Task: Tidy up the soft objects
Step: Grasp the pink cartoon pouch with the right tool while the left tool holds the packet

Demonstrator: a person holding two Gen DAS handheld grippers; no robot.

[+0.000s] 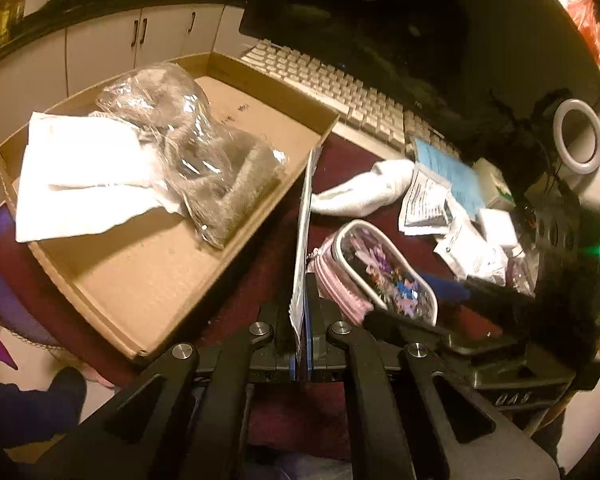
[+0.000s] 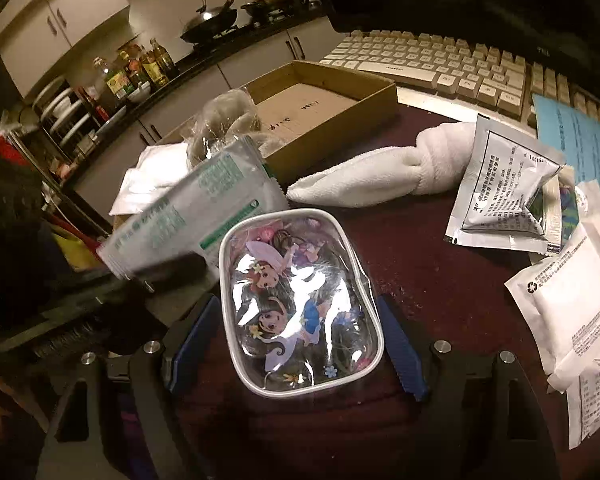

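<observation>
Meanwhile, the left gripper (image 1: 300, 312) pinched a flat wipes packet (image 1: 302, 236) edge-on beside the cardboard box (image 1: 148, 300). The right gripper (image 2: 288, 344) stood spread wide, straddling the cartoon pouch (image 2: 300, 304) without pressing it.

My left gripper (image 1: 300, 320) hides the lower end of the flat packet (image 1: 303, 216) it pinches, which I see only edge-on. My right gripper (image 1: 500, 312) is a dark blur there. In the right wrist view, the cartoon pouch (image 2: 300, 304) covers part of that packet, and printing on the white sachets (image 2: 572, 280) is too small to read.
</observation>
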